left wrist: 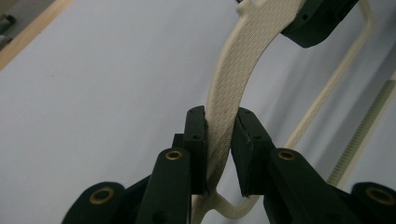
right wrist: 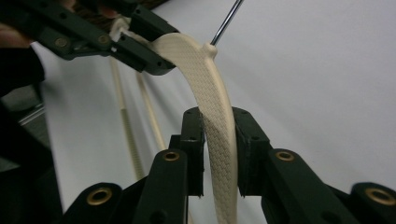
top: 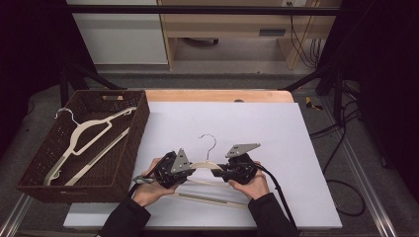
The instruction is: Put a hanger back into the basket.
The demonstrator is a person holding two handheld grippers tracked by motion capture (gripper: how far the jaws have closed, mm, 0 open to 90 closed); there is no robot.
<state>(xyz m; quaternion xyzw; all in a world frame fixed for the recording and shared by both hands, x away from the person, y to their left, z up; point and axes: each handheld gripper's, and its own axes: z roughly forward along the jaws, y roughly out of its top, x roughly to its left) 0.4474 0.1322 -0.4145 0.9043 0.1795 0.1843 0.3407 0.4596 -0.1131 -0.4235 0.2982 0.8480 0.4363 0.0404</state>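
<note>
Both grippers clamp one cream hanger near the white mat's 6 o'clock edge — left gripper on its 9 o'clock shoulder, right gripper on its 3 o'clock shoulder.

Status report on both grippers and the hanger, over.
Left hand-held gripper and right hand-held gripper both clamped on hanger. Hanger over white board. Nothing in the way.

Matt, textured cream plastic hanger with a shiny metal hook.
</note>
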